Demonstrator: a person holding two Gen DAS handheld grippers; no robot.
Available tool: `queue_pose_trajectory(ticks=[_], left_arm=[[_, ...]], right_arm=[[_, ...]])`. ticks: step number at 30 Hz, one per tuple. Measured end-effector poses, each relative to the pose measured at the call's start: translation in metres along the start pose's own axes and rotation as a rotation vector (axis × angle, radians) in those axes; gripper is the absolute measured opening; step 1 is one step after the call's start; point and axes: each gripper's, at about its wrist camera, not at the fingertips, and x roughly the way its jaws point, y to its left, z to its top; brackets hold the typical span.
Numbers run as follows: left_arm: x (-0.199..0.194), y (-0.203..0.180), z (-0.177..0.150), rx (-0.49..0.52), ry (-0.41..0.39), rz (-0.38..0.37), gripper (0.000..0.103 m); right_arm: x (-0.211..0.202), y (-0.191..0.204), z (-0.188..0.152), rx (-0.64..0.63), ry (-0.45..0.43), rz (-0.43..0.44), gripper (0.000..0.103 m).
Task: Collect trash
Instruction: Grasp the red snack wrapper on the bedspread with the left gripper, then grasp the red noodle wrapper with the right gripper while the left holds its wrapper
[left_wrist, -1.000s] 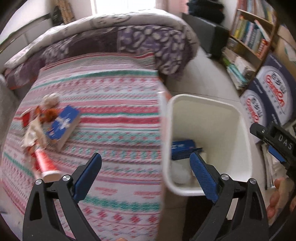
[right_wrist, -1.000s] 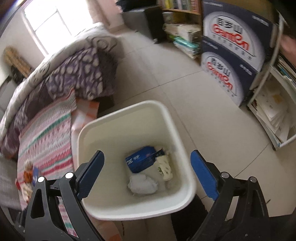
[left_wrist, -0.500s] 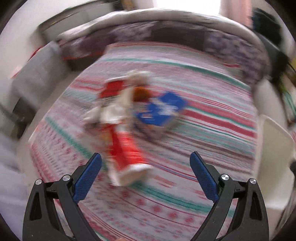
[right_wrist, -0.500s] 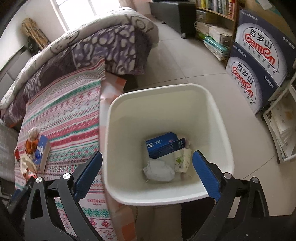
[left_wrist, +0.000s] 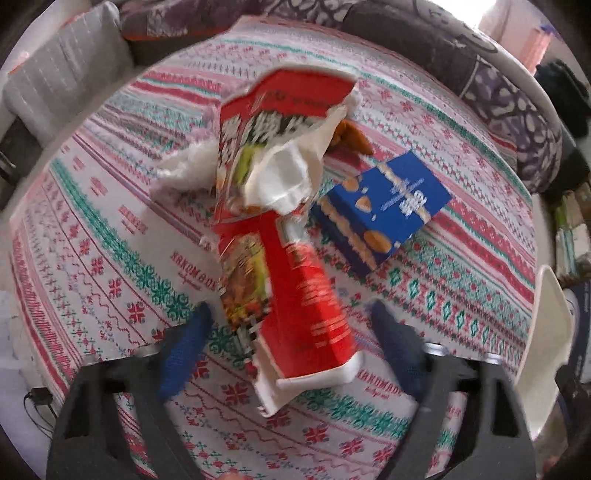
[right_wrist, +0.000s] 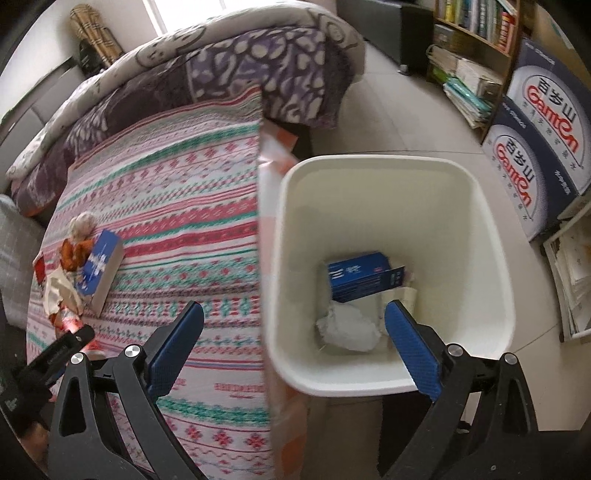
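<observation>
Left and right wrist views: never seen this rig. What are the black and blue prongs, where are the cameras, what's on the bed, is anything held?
There is no robot arm. A person holds one two-finger gripper in each hand, and each carries a fisheye camera looking forward along its fingers, so the prongs at the bottom of each picture are that gripper's own.

The left gripper is open, low over the patterned bed cover, with the torn red carton lying between its fingers, not yet gripped. Beside it lie a blue box and some crumpled white paper.

The right gripper is open and empty, above the white bin beside the bed. A blue box and white paper already lie in the bin.
</observation>
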Motion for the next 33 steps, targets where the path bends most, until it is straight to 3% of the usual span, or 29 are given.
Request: queue_pose_trajectory(ticks=[3, 9, 17, 22, 33], left_arm=[[-0.003, 0.022, -0.006, -0.025, 0.034, -0.065, 0.056], [-0.016, 0.062, -0.019, -0.055, 0.04, -0.049, 0.054], [-0.03, 0.121, -0.019, -0.173, 0.029, -0.015, 0.054], [-0.049, 0.153, -0.015, -0.224, -0.049, 0.035, 0.054], [-0.109, 0.209, 0.006, -0.436, -0.25, -0.065, 0.054]], right_arm=[[0.004, 0.017, -0.005, -0.032, 0.01, 0.015, 0.094], [0.012, 0.057, -0.015, -0.101, 0.042, 0.065, 0.094], [0.015, 0.12, -0.033, -0.219, 0.067, 0.168, 0.094], [0.017, 0.16, -0.038, -0.203, 0.111, 0.254, 0.094], [0.04, 0.246, -0.03, -0.111, 0.084, 0.253, 0.094]])
